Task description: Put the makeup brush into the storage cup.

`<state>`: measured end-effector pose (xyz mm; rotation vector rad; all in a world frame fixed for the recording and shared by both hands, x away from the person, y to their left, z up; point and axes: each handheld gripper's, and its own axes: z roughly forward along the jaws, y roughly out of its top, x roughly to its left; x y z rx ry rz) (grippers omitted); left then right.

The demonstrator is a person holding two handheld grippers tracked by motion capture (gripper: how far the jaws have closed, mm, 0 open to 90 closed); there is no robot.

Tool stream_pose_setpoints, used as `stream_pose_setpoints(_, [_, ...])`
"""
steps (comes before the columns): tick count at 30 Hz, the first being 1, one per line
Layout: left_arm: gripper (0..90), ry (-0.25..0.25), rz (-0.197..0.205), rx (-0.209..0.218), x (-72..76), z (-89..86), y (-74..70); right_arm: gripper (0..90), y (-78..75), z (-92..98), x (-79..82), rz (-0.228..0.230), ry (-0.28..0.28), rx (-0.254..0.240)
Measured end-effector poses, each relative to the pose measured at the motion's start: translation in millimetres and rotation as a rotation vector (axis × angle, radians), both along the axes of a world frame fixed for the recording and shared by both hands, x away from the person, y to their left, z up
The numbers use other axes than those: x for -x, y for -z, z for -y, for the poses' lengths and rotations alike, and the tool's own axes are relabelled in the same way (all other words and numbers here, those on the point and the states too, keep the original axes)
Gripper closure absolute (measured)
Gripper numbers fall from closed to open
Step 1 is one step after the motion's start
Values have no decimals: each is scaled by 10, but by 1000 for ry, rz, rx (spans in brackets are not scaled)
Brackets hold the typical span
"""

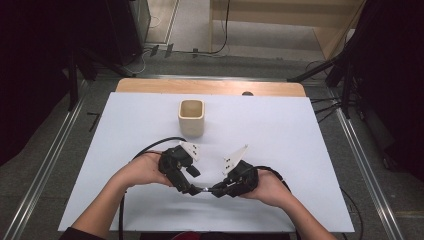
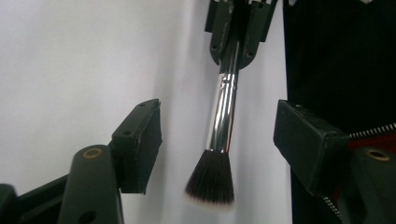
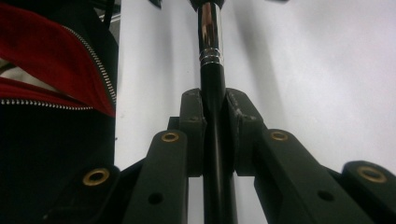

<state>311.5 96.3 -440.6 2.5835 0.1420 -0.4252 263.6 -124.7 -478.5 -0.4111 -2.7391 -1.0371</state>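
While the right gripper [image 3: 215, 135] clamps the brush [image 2: 223, 116] handle, the left gripper [image 2: 217, 140], jaws apart, should back off straight, sparing the bristles.

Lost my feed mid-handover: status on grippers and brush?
Right hand-held gripper shut on makeup brush handle. Left hand-held gripper open, bristles between jaws, untouched. Cup stands apart; nothing blocking.

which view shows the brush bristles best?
Left gripper view: the bristles sit sharp and whole between its open jaws. Right gripper view gives the black handle, clamped. High view: the brush is a sliver between grippers.
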Motion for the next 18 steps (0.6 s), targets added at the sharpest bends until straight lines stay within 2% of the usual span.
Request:
stream_pose_setpoints(1, [314, 0, 0, 0, 0, 0, 0, 796, 0, 0, 0, 0, 0, 0])
stream_pose_setpoints(4, [304, -43, -8, 17, -51, -66, -1, 796, -3, 32, -16, -35, 35, 9])
stream_pose_setpoints(7, [296, -72, -18, 17, -68, -91, -1, 796, 0, 54, -28, -40, 41, 4])
stream_pose_setpoints(8, [297, -105, -43, 28, -88, -118, -2, 796, -5, 62, -24, -44, 50, 6])
stream_pose_setpoints(10, [297, -128, -52, 42, -106, -147, -8, 796, -14, 83, -28, -42, 62, 7])
stream_pose_setpoints(18, [296, -175, -26, 72, -137, -237, -21, 796, -36, 162, -40, -38, 104, 3])
